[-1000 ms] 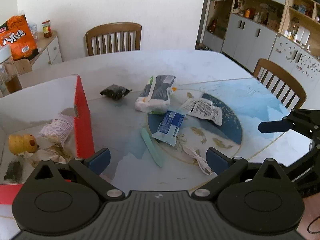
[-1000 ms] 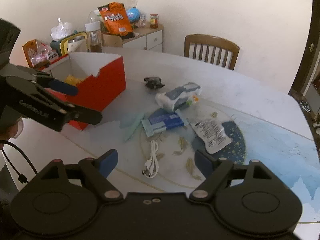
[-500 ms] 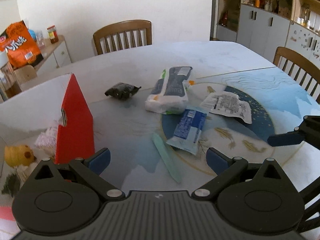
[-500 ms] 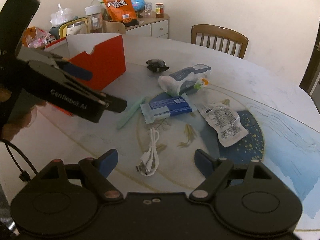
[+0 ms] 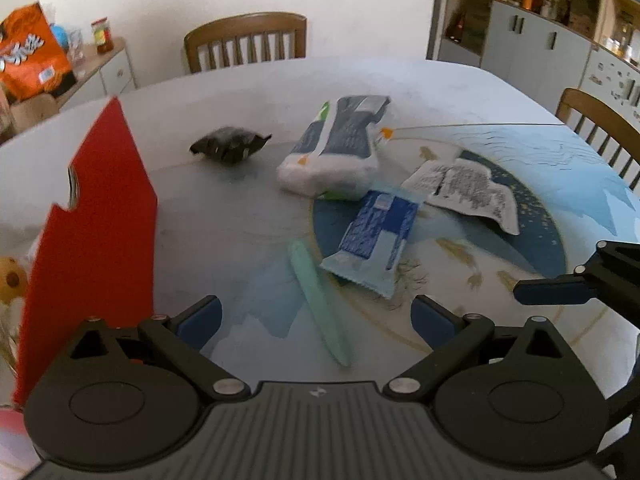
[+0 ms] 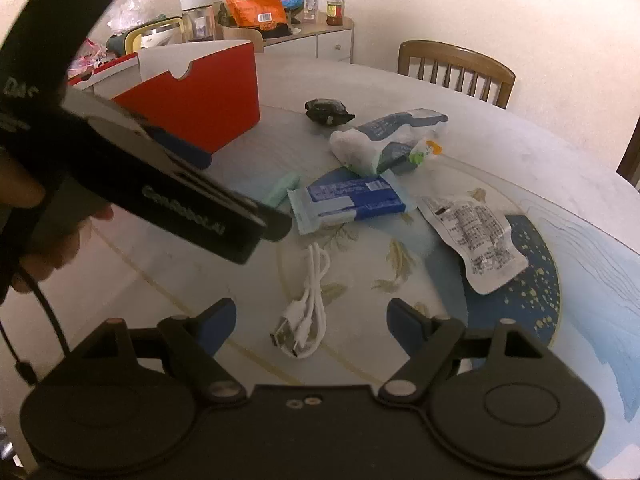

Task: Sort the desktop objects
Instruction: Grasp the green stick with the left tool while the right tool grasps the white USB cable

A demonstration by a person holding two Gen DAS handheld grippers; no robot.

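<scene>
Both grippers come down closer over the table (image 5: 248, 92). The left gripper (image 5: 316, 316), jaws wide, now hangs just above the green stick (image 5: 320, 304), with the red box (image 5: 100, 216) filling its left side. The right gripper (image 6: 310, 318), also wide, now frames the white cable (image 6: 308, 304).

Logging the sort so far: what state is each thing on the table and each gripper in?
Left gripper: open, empty.
Right gripper: open, empty.
Red box: open, holding items.
Cable: coiled, on table.
Blue packet: flat, sealed.
Tissue pack: lying flat.
Green stick: lying flat.
</scene>
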